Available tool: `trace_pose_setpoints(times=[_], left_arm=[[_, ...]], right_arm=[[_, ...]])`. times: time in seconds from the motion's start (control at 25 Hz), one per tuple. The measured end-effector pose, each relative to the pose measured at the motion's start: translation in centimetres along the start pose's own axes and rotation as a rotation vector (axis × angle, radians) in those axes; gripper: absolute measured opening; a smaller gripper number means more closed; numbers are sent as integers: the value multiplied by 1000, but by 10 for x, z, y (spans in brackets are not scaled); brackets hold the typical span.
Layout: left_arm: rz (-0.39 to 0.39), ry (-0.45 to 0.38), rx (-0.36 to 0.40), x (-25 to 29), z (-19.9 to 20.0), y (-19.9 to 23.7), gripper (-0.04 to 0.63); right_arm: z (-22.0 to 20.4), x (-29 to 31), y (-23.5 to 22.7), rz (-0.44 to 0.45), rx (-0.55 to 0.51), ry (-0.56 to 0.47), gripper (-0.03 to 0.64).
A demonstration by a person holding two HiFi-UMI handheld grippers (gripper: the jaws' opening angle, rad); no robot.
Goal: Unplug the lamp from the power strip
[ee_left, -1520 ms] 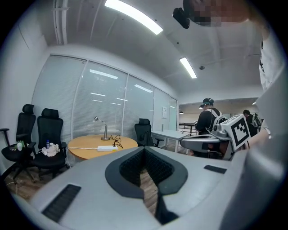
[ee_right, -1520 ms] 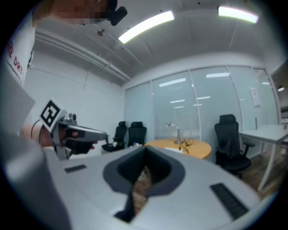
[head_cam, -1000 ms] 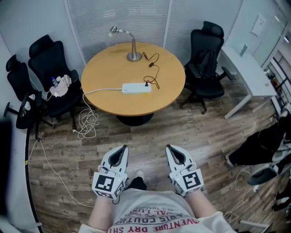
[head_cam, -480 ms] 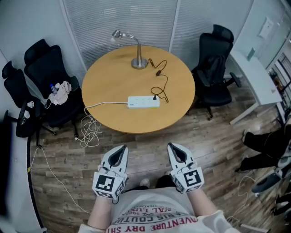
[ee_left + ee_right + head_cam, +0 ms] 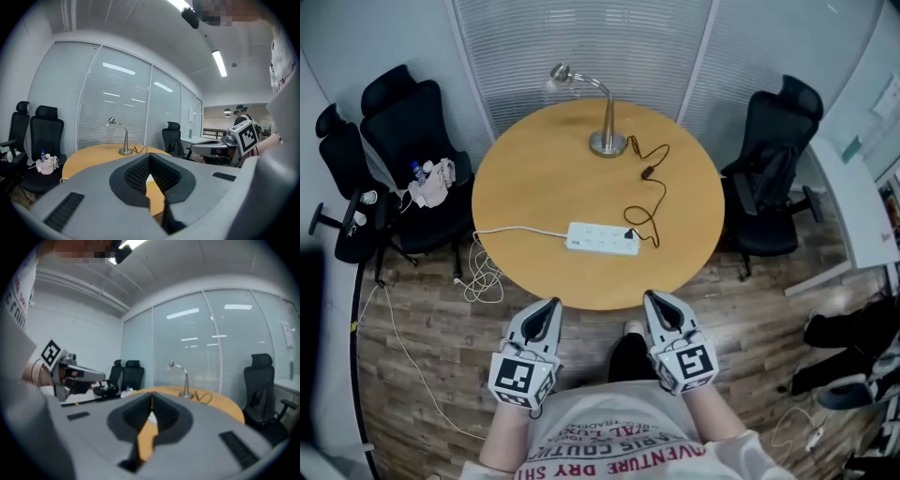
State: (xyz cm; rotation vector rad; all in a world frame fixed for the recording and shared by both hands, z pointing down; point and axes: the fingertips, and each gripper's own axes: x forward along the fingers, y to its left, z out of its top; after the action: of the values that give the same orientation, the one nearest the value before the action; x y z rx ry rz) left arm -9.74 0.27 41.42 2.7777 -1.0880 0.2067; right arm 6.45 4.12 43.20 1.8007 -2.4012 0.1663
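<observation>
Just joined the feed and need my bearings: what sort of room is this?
Probably an office meeting room: a round wooden table with black office chairs beside it, and glass partition walls with blinds behind.

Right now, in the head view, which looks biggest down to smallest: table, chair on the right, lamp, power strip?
1. table
2. chair on the right
3. lamp and power strip look about alike, so I won't rank them.

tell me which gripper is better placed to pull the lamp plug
Right, probably: the black plug sits at the power strip's right end, ahead of the right gripper; the left gripper is farther off.
</observation>
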Motion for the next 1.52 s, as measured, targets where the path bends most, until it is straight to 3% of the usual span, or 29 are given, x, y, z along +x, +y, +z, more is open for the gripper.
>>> trace_pose_setpoints(times=[0.32, 0.56, 0.72, 1.08, 1.28, 1.44, 1.52], left_arm=[[152, -3, -32, 101, 21, 10, 23], [195, 22, -53, 165, 16, 13, 23], [181, 91, -71, 192, -9, 12, 23], [86, 240, -97, 235, -79, 35, 23], [-40, 374, -43, 263, -126, 37, 23], [-133, 538, 28, 275, -172, 27, 23], [-152, 580, 68, 286, -186, 26, 23]], right_arm=[[13, 79, -101, 157, -24, 37, 28], [5, 128, -153, 268, -57, 84, 28], [-13, 152, -172, 315, -43, 155, 28], [-77, 193, -169, 333, -7, 326, 28], [-102, 206, -164, 313, 21, 398, 29], [-113, 209, -159, 294, 39, 426, 28], [-114, 209, -158, 285, 44, 432, 28]])
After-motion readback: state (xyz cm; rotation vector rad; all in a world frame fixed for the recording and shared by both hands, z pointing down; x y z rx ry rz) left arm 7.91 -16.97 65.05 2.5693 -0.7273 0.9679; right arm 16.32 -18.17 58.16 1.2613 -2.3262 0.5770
